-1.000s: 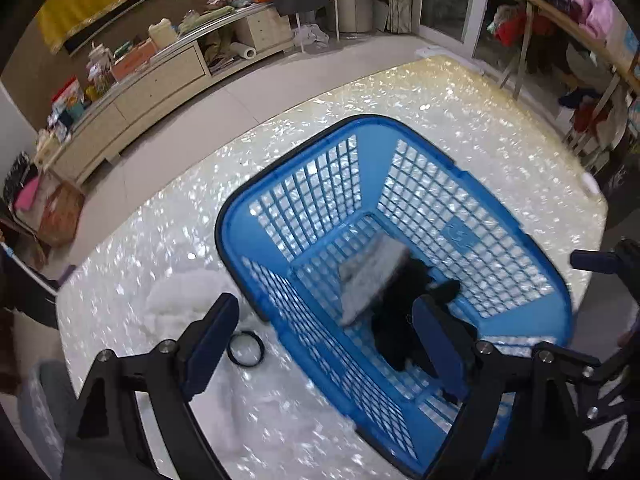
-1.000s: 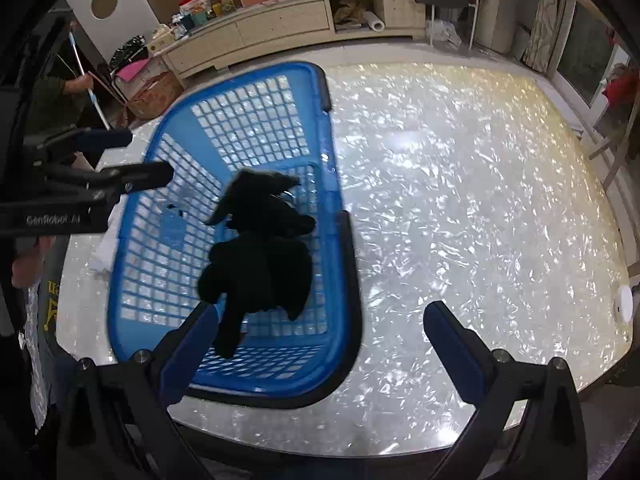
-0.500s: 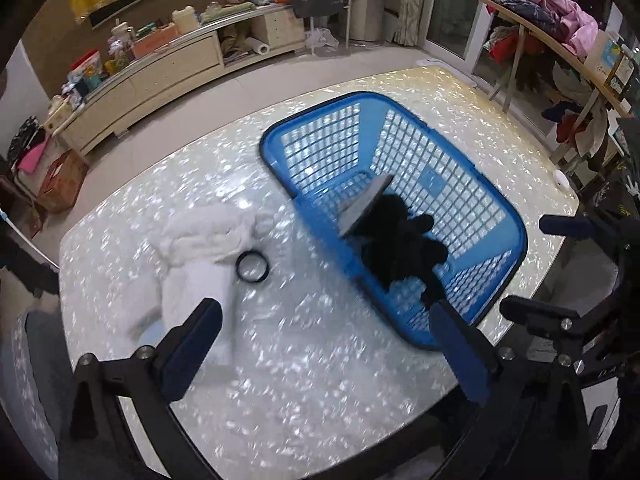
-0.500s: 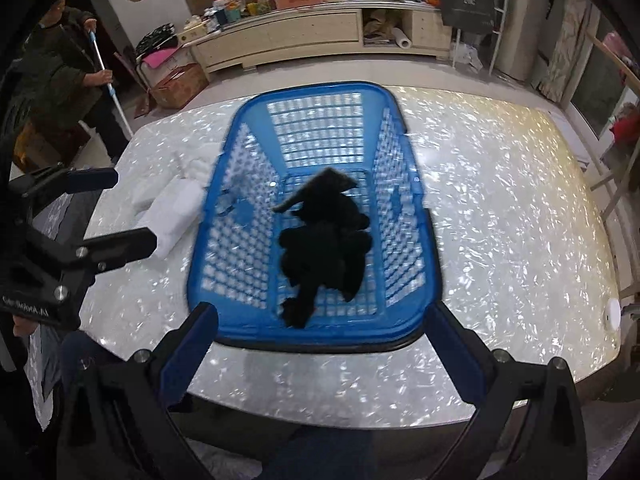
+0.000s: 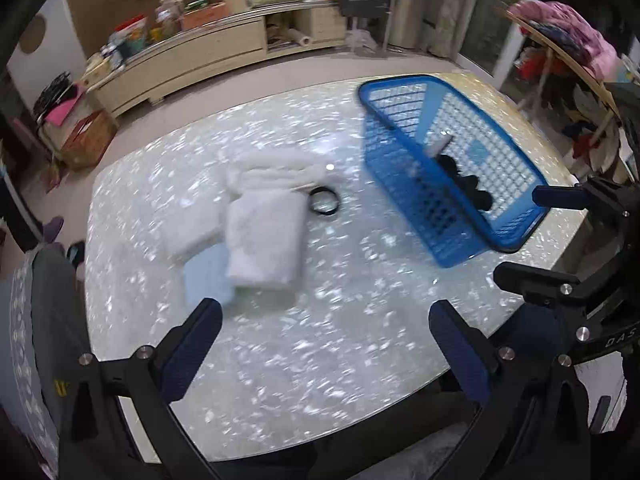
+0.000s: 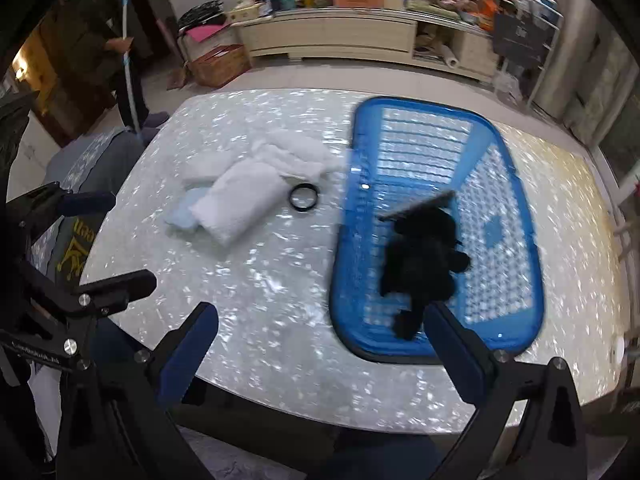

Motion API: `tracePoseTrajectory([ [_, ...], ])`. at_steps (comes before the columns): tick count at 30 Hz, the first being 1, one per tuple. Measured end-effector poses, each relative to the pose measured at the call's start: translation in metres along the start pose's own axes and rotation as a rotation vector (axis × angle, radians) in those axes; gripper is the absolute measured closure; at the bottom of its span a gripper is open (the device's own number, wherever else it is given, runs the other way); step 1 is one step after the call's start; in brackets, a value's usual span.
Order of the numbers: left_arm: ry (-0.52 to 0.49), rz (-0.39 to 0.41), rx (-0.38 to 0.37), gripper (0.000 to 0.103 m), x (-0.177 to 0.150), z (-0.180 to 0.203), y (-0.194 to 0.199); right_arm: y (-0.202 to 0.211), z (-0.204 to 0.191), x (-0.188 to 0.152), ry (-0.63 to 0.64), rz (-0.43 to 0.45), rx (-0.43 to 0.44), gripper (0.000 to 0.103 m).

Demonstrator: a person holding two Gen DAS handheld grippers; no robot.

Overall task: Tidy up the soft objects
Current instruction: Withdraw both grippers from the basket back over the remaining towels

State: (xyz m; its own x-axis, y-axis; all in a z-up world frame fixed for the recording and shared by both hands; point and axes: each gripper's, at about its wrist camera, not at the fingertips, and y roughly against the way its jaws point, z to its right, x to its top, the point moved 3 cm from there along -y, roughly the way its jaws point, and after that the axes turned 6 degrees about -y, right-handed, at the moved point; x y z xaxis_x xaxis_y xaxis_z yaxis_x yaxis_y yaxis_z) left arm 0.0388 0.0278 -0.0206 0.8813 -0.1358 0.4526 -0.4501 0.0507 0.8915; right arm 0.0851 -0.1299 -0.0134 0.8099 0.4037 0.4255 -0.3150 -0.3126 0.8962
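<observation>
Both the left gripper (image 5: 326, 344) and right gripper (image 6: 320, 344) gape empty; the folded white towel (image 5: 264, 240) mid-worktop looks light and floppy, best pinched across its thick fold.

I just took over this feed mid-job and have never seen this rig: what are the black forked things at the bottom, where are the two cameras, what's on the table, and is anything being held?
The forks are two hand-held grippers, each with two blue-padded fingers; a person carries one in each hand. Each picture comes from a fisheye camera on one gripper, looking along its fingers. The left gripper and right gripper both stand open and hold nothing.

On the shiny round table lie a stack of folded white towels, a pale blue cloth tucked beside it, and a black ring. The blue plastic basket holds a black soft item and a grey piece. Both pictures are motion-blurred.
</observation>
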Motion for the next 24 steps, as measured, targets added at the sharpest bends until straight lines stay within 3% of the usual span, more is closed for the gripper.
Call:
tracePoseTrajectory([
  [17,0.15,-0.024,0.018,0.0,-0.058,-0.097,-0.012,-0.065,-0.104,0.027,0.149,-0.048,0.041,0.001],
  [20,0.177,-0.033,0.018,0.0,-0.066,-0.113,-0.018,-0.08,-0.114,0.031,0.16,-0.068,0.045,0.007],
  [24,0.194,-0.048,0.031,0.0,-0.073,-0.128,-0.028,-0.099,-0.129,0.035,0.176,-0.095,0.059,0.008],
])
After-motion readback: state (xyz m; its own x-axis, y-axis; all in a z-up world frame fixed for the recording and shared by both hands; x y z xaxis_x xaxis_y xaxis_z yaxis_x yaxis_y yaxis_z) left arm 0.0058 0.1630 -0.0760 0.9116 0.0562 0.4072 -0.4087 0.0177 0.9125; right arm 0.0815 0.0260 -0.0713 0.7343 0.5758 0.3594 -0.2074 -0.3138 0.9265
